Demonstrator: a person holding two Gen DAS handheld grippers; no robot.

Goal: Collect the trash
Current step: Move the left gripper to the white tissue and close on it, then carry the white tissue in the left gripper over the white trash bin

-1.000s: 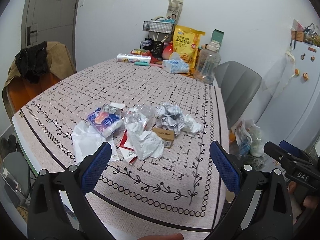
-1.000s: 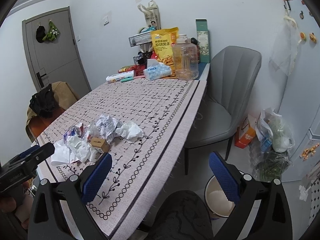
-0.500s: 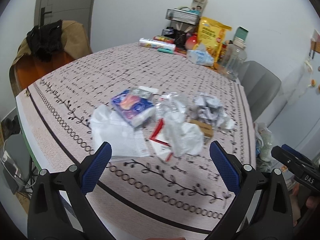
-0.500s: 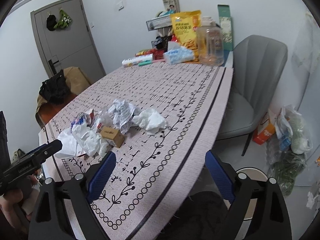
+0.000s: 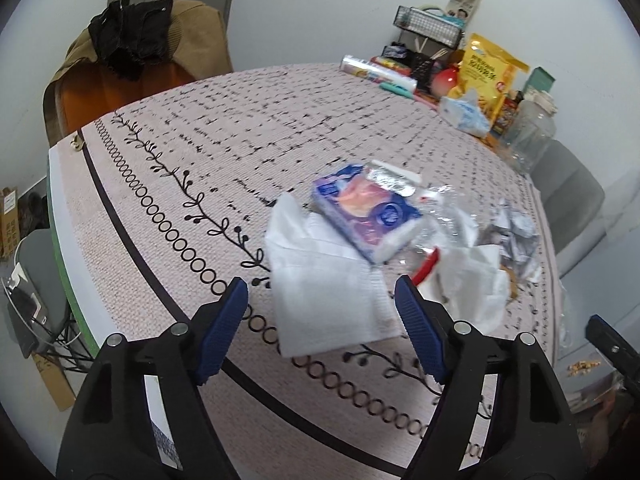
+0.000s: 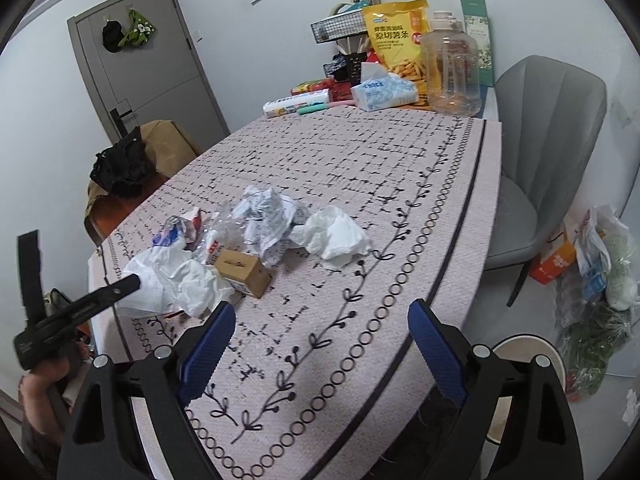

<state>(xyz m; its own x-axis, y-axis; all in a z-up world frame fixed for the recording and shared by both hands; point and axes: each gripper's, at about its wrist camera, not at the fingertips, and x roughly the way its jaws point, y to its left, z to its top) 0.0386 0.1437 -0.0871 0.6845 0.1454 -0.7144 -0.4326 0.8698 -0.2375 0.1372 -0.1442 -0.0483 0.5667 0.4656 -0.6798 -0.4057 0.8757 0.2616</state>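
Closing left tongs straddle a white napkin (pads apart); right tongs wide, tissue pack behind

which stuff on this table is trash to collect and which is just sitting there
Trash to collect:
flat white tissue
crumpled white tissue
small cardboard box
crumpled printed paper
blue tissue pack wrapper

Just lying about:
yellow snack bag
clear jug
tissue box

The black left gripper with blue ribbed pads points steeply downward, its jaws closing with nothing pressed between them; the matching right gripper tilts downward, jaws wide; a hand at eight o'clock grips the left handle.
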